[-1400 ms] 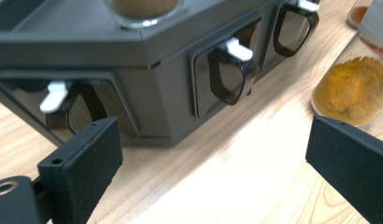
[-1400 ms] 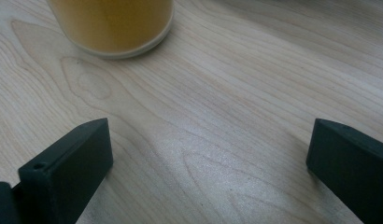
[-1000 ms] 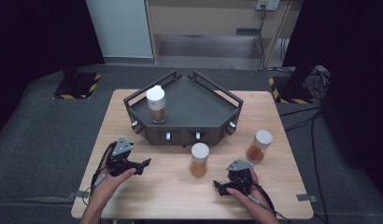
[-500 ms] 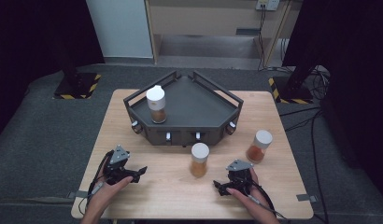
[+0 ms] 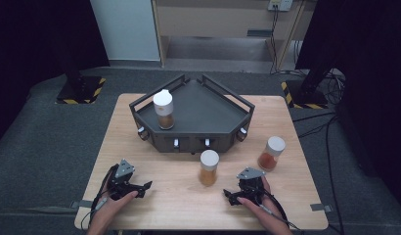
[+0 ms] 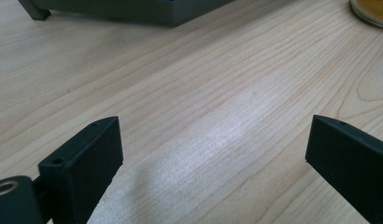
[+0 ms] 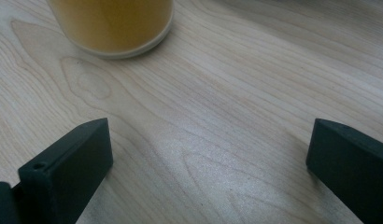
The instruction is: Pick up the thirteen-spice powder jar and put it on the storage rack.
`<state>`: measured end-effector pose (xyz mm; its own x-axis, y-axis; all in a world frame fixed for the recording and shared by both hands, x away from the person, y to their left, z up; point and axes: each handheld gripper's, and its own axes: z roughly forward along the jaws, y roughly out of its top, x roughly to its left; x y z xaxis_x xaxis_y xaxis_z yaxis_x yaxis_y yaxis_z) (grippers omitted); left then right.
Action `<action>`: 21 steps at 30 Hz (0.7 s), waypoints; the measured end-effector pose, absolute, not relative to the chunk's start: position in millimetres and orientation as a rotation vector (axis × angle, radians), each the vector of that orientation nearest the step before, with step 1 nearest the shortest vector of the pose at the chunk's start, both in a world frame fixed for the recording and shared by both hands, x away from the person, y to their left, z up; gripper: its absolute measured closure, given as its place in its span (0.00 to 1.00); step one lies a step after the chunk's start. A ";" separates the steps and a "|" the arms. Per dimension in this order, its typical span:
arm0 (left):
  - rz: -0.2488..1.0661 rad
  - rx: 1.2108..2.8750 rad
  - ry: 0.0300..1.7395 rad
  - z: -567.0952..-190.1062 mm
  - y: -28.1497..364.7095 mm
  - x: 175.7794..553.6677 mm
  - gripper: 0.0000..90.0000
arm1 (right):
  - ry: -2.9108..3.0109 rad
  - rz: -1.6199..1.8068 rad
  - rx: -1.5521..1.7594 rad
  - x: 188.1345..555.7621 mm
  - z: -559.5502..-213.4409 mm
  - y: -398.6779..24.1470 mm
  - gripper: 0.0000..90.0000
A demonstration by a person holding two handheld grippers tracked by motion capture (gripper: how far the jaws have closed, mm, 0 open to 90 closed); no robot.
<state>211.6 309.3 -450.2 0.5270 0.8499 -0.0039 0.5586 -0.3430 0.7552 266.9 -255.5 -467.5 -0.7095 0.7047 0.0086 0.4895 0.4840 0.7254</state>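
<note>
Three white-lidded jars of orange-brown powder are out. One jar [image 5: 163, 108] stands inside the dark angular tray [image 5: 215, 110], at its left. A second jar [image 5: 209, 167] stands on the wooden table in front of the tray, and a third jar [image 5: 271, 153] stands to its right. My left gripper [image 5: 144, 190] rests low at the table's front left, open and empty [image 6: 213, 140], with the second jar's base [image 6: 372, 9] far off. To the right of the second jar, my right gripper [image 5: 229, 198] is open and empty [image 7: 208, 144], with that jar's base [image 7: 115, 23] just ahead.
The tray's front wall [image 6: 133, 9] carries small knobs and stands at the back middle of the table [image 5: 286, 210]. Bare wood lies between the two grippers. Dark carpet surrounds the table, and stand bases with yellow-black tape sit behind it.
My left gripper has moved back toward the table's near edge and settled lower. The right gripper and the jars have stayed where they were.
</note>
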 end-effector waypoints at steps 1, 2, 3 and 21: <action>0.516 2.045 1.141 -450.2 309.3 211.6 0.03 | 2.443 1.055 1.012 266.9 -467.5 -255.5 0.01; 0.517 2.052 1.151 -450.7 308.1 211.5 0.03 | 2.443 1.055 1.012 266.9 -467.5 -255.5 0.01; 0.514 2.053 1.157 -451.3 308.2 211.7 0.03 | 2.443 1.055 1.013 266.9 -467.5 -255.5 0.01; 0.513 2.092 1.193 -461.2 303.5 213.4 0.02 | 2.440 1.054 1.016 266.3 -467.5 -255.2 0.01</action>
